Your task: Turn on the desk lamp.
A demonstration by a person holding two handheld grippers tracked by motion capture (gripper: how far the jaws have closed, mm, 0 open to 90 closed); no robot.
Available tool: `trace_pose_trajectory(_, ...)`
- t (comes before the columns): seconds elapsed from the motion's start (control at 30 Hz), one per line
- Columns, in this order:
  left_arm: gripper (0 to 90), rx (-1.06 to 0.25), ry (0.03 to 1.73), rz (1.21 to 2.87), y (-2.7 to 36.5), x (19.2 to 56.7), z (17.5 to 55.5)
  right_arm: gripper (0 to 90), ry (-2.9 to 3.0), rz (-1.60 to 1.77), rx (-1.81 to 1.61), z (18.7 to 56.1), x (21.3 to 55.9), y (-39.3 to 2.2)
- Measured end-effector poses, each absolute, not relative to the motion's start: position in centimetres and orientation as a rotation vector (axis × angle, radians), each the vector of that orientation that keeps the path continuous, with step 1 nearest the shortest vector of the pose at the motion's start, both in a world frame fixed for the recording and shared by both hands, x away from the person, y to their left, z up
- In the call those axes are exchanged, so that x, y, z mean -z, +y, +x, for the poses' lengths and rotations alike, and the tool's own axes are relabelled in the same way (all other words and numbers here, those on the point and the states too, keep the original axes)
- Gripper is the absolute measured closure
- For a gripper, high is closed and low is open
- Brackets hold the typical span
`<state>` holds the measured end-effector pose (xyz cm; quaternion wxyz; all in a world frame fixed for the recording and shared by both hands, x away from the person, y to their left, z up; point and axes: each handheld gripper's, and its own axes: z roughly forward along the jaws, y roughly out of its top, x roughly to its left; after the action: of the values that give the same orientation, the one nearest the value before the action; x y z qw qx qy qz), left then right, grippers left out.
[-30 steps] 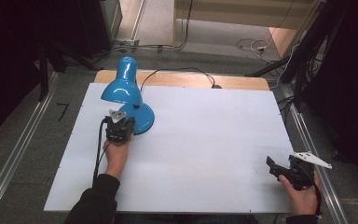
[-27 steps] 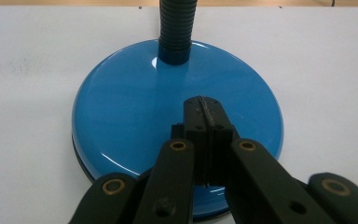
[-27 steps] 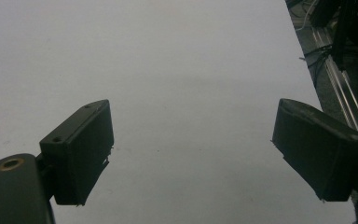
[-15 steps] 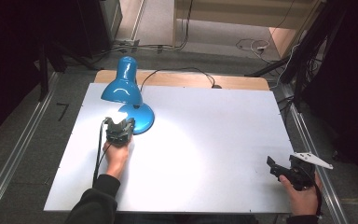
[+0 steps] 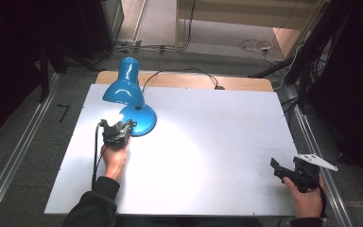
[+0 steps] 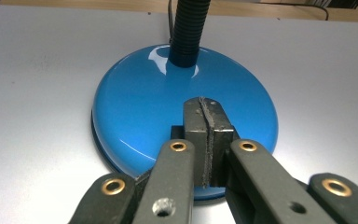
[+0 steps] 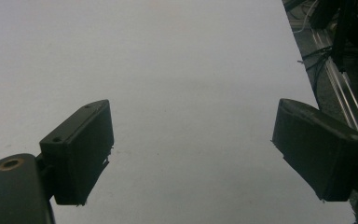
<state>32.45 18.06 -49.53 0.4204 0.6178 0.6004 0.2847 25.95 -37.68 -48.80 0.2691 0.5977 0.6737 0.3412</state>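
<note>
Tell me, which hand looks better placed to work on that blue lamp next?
Probably the left: its tongs are shut, right over the lamp base. The right tongs sit open at the table's far corner.

We look down on a white surface (image 5: 208,142), a flat board laid over a wooden top whose tan edge shows along the far side. On it stands a blue desk lamp (image 5: 127,101), set near the far left corner; its round glossy base (image 6: 182,126) sits flat on the white, and its shade leans out toward the left edge. A bright pool of light falls on the surface just beside the base. A dark cord (image 5: 179,73) runs from the lamp across the wooden strip.
</note>
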Motion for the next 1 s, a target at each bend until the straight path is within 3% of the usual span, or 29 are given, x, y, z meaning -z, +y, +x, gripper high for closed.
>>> trace_pose_trajectory(0.47,61.9,-0.684,1.505,1.56,18.6,48.7,31.1,11.2,1.809,1.605,-0.919,25.7,48.7,-37.7)
trace_pose_trajectory(0.63,46.5,-0.681,1.5,1.56,18.5,48.4,30.5,11.2,1.811,1.605,-0.918,25.7,48.7,-37.8)
trace_pose_trajectory(1.0,39.7,-0.682,1.482,1.559,18.9,47.8,28.6,11.2,1.812,1.609,-0.915,25.6,48.7,-37.8)
